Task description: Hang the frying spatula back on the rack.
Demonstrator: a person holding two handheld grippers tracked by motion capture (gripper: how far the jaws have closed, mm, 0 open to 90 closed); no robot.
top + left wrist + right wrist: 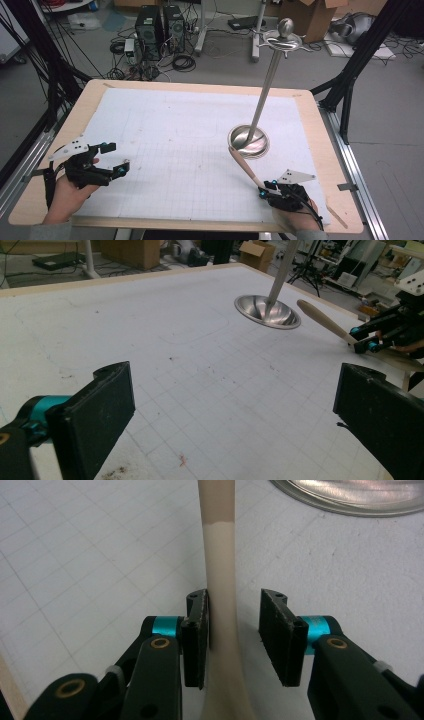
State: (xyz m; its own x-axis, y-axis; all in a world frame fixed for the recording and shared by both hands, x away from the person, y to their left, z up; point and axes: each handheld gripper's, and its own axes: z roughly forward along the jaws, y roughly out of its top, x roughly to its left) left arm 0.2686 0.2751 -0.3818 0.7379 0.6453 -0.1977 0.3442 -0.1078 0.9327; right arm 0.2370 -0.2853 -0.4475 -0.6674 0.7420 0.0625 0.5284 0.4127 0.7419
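The left gripper (114,161) rests near the left edge of the table (320,130), its jaws wide apart with nothing between them. There is lots of open room in the middle of the white grid sheet (175,140). The right gripper (234,630) sits near the front right corner. A long tan spoon (242,166) lies between its jaws. One jaw touches the handle and the other has a small gap, so I cannot tell if it grips. The spoon points at a shiny metal stand (250,140) with a tall pole. Computers (160,27) and cables (182,62) sit on the floor behind.
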